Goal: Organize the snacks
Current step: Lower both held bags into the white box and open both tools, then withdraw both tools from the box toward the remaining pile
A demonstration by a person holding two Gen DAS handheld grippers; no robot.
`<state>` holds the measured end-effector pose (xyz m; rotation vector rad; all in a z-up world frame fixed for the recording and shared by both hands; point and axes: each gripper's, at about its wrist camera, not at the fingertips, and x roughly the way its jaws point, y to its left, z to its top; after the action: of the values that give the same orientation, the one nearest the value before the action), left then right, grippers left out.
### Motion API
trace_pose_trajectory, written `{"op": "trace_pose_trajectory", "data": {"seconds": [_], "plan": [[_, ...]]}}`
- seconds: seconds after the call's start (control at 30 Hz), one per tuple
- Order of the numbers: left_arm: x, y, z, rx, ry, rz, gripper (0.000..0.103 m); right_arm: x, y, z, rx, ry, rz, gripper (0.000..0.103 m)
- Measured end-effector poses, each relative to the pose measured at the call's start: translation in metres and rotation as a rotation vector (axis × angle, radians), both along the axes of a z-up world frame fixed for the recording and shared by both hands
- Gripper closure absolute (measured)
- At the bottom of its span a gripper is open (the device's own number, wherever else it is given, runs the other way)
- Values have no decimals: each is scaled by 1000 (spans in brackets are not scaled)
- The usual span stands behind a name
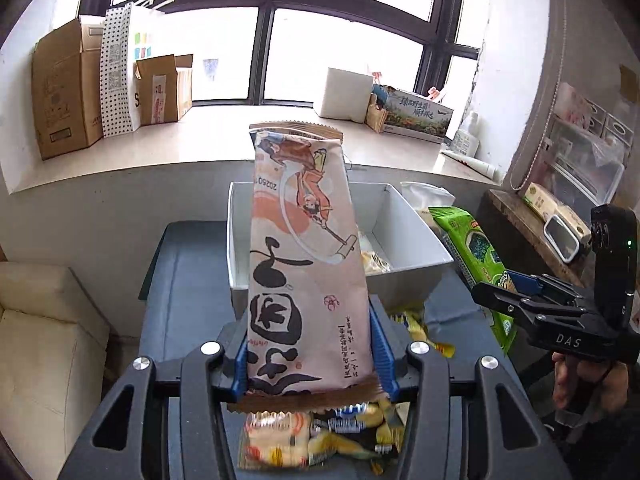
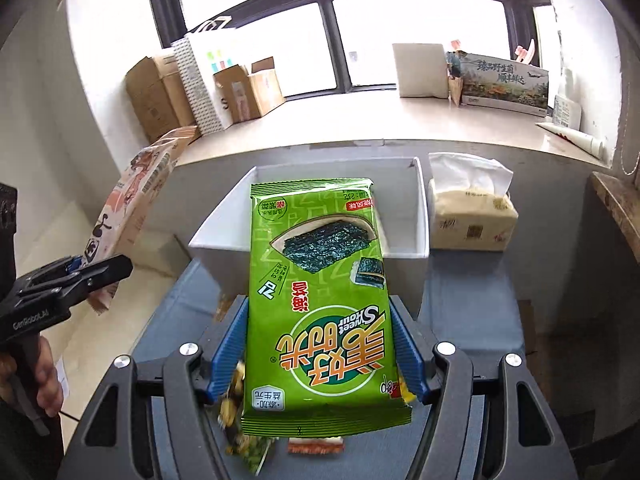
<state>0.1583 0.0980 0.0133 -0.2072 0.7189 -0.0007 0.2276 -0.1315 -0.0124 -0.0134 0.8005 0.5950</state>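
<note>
My left gripper (image 1: 310, 354) is shut on a long pink-beige snack packet (image 1: 308, 260) with cartoon figures, held upright above the blue-grey table (image 1: 192, 280). It also shows in the right wrist view (image 2: 132, 208). My right gripper (image 2: 320, 344) is shut on a green seaweed snack packet (image 2: 320, 304), also seen in the left wrist view (image 1: 476, 256). Both packets hang in front of a white open bin (image 1: 404, 232), which also shows in the right wrist view (image 2: 420, 216). Small yellow snack packs (image 1: 320, 440) lie on the table below; one yellow pack (image 1: 374, 260) lies inside the bin.
A tissue pack (image 2: 472, 216) stands right of the bin. The windowsill behind holds cardboard boxes (image 1: 64, 88), a dotted paper bag (image 1: 116, 72) and a printed box (image 1: 416, 112). A cream sofa (image 1: 44, 340) sits left; a wooden shelf (image 1: 528, 224) is right.
</note>
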Motion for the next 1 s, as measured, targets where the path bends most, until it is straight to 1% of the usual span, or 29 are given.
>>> {"op": "trace_pose_trajectory", "data": {"seconds": [0.07, 0.13, 0.2, 0.3, 0.37, 0.4, 0.43, 0.47, 0.53, 0.57, 0.63, 0.77, 0.87, 1.0], "plan": [[37, 7, 1, -21, 20, 2, 49, 33, 8, 3, -10, 20, -30, 32], [71, 10, -2, -17, 39, -3, 49, 61, 17, 6, -37, 20, -48, 32], [99, 12, -10, -30, 83, -1, 49, 85, 24, 8, -50, 12, -46, 32], [125, 12, -27, -40, 133, 18, 49, 113, 30, 5, -72, 22, -61, 31], [134, 11, -38, -29, 143, 21, 47, 126, 32, -2, -65, 56, -53, 27], [137, 11, -43, -17, 149, 29, 36, 132, 33, -8, -65, 80, -51, 20], [140, 10, -47, 12, 153, 44, 10, 137, 34, -13, -71, 92, -56, 14], [140, 9, -49, 26, 153, 45, 0, 139, 33, -18, -81, 85, -72, 9], [138, 11, -53, 10, 150, 24, 0, 140, 27, -24, -92, 77, -114, 8], [136, 11, -54, 11, 149, 22, 0, 139, 22, -26, -69, 88, -122, 8], [128, 12, -53, 30, 137, 18, 0, 135, 12, -26, -27, 94, -135, 1], [111, 14, -47, 28, 117, 12, 0, 123, -5, -10, 34, 41, -172, 0], [93, 14, -40, 22, 95, 11, 0, 105, -12, 5, 69, 7, -155, 0], [57, 11, -31, 38, 57, 6, 0, 66, -19, 22, 104, -56, -90, 0]]}}
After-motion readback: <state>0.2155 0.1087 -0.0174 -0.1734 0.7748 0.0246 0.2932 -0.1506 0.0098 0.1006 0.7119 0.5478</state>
